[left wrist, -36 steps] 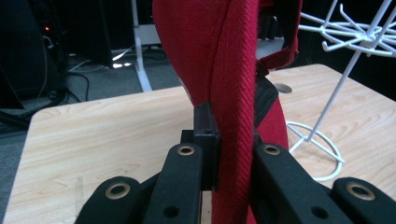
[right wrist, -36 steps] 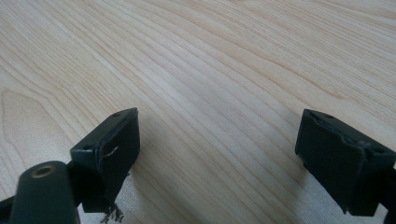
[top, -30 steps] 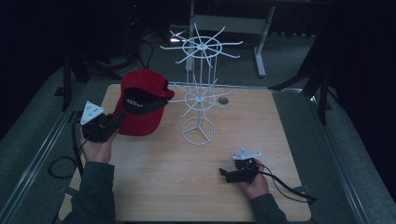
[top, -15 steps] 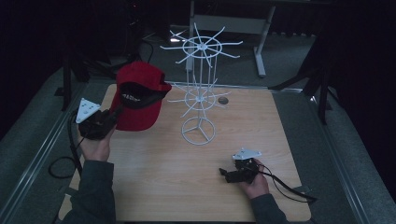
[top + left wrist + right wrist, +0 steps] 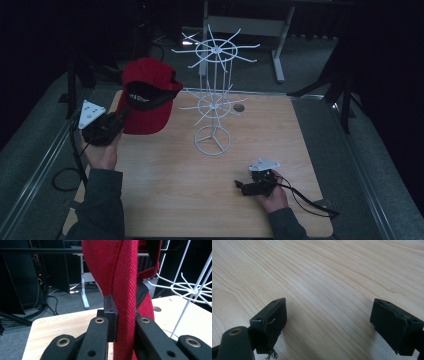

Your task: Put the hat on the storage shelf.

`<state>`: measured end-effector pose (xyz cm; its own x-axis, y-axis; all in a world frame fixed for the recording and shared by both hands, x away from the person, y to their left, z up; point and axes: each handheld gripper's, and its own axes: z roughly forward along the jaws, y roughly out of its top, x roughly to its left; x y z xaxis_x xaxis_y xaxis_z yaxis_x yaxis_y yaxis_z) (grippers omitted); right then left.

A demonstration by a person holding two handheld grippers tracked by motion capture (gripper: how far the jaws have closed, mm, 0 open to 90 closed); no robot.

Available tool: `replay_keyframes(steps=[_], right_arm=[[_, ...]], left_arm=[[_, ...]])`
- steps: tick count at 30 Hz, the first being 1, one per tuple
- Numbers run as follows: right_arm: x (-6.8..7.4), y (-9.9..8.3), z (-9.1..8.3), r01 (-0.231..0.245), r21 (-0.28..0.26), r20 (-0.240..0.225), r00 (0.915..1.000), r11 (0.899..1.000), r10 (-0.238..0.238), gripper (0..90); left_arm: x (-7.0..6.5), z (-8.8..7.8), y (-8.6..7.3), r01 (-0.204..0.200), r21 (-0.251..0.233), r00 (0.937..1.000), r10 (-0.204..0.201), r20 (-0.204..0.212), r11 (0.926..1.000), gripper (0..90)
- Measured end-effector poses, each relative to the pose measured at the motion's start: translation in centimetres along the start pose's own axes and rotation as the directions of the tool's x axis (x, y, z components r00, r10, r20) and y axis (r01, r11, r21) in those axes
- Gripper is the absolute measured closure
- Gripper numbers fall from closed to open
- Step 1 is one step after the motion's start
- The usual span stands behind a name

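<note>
The red cap point(image 5: 147, 95) is clamped by its edge in the left gripper point(image 5: 120, 117), raised at ten o'clock from the white wire rack point(image 5: 214, 95). It should be carried level to an arm. The right gripper point(image 5: 240, 186) is rested wide apart on the table point(image 5: 175, 200).

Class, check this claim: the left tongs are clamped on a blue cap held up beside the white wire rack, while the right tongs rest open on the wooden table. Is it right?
One error: the cap is red, as the high view shows. The left tongs are clamped on it beside the white wire rack, and the right tongs rest open on the wooden table.
</note>
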<state>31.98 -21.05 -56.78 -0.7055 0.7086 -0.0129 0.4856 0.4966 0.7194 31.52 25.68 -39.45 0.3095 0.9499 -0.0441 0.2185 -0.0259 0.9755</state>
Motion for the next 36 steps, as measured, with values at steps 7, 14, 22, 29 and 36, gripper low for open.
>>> replay_keyframes(steps=[7, 14, 22, 29, 36], right_arm=[[0.0, 0.0, 0.0, 0.0, 0.0, -0.001, 1.0, 1.0, 0.0, 13.7], [0.0, 0.0, 0.0, 0.001, 0.001, 0.0, 1.0, 1.0, -0.001, 13.6], [0.0, 0.0, 0.0, 0.002, 0.001, 0.0, 1.0, 1.0, -0.002, 13.6], [0.0, 0.0, 0.0, 0.0, 0.002, -0.001, 1.0, 1.0, 0.0, 13.6], [0.0, 0.0, 0.0, 0.0, 0.002, -0.001, 1.0, 1.0, 0.0, 13.7]], left_arm=[[0.0, -0.2, 0.9, -0.002, -0.016, 1.0, 0.002, 0.0, 0.9999, 86.3], [-0.2, -0.3, 1.6, -0.006, -0.038, 1.0, 0.006, -0.002, 0.9993, 86.2], [-0.2, -0.5, 2.3, -0.003, -0.065, 1.0, 0.002, -0.008, 0.9979, 86.2], [-0.2, -0.6, 2.8, 0.002, -0.083, 0.9999, -0.003, -0.012, 0.9965, 86.2], [-0.4, -0.7, 3.2, 0.009, -0.105, 0.9999, -0.01, -0.009, 0.9944, 86.2]])
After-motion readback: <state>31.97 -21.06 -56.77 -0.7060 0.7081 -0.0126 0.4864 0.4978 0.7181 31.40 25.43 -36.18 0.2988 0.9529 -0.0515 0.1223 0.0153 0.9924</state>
